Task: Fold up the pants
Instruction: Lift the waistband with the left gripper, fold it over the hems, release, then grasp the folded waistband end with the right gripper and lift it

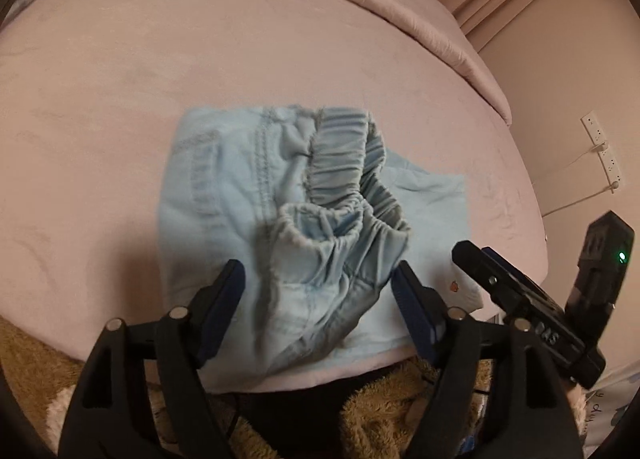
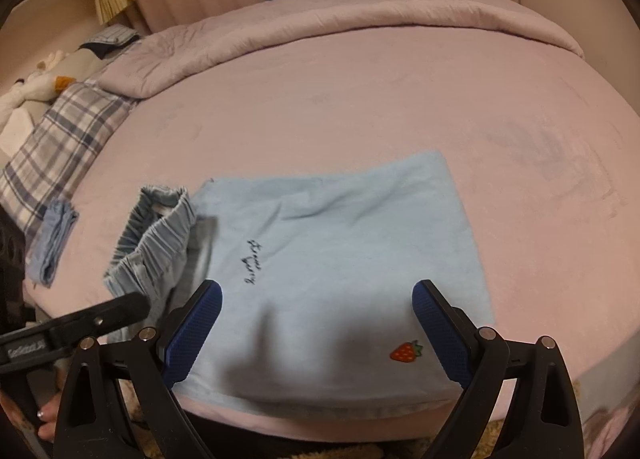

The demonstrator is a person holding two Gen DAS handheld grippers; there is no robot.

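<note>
The light blue pants (image 1: 280, 195) lay near the front edge of the bed (image 1: 120, 79), on its pink sheet, bunched into a heap with the gathered elastic waistband (image 1: 344, 163) standing up and curling open on top. Beneath and beside them, toward the bed's front right part, a flat pale blue garment (image 2: 340, 239) was spread, bearing dark stitched lettering (image 2: 253, 261) and a small strawberry patch (image 2: 406, 351) close to the front edge. The left gripper (image 1: 320, 283) hovered over the near end of the pants with its jaws spread wide; denim lay between the blue pads (image 1: 236, 279), but neither pad pressed on it. The right gripper (image 2: 316, 299) stood just beside it, over the flat garment, its jaws likewise wide apart and clamping nothing. A folded pink quilt (image 2: 320, 31) ran along the far edge of the bed, and a plaid pillow (image 2: 60, 139) sat at the far left corner, with a small folded blue cloth (image 2: 54, 243) by the left edge.
</note>
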